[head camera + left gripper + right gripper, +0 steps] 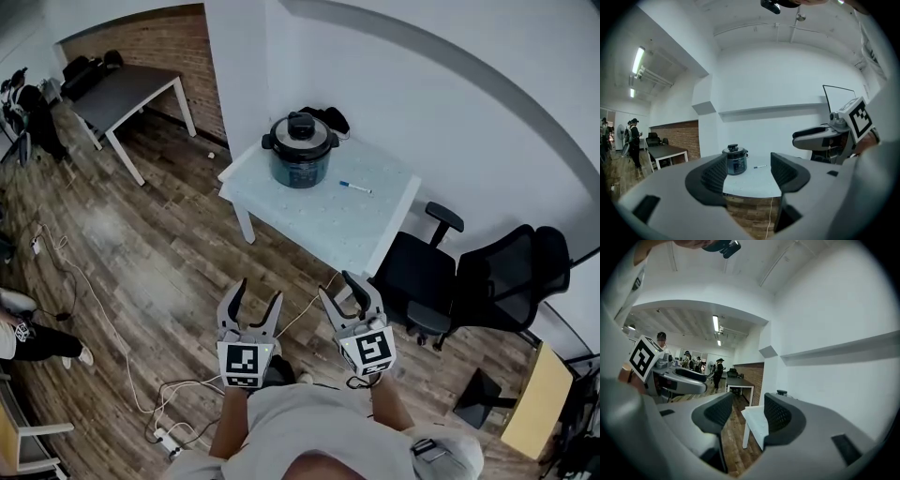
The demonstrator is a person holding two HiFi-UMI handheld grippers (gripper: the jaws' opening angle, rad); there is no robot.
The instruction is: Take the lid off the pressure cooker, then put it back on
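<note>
Over the wooden floor [159, 262], short of the table [328, 225], left gripper [258, 292] and right gripper [341, 288] held level, jaws parted, nothing gripped, pressure cooker [300, 155] set at the table's far corner, lid [300, 126] seated, open floor between.

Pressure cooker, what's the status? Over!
Left gripper and right gripper both open, empty, short of the white table. Dark round pressure cooker there, black lid on. Blue pen lies beside it, apart.

No legible text or numbers
</note>
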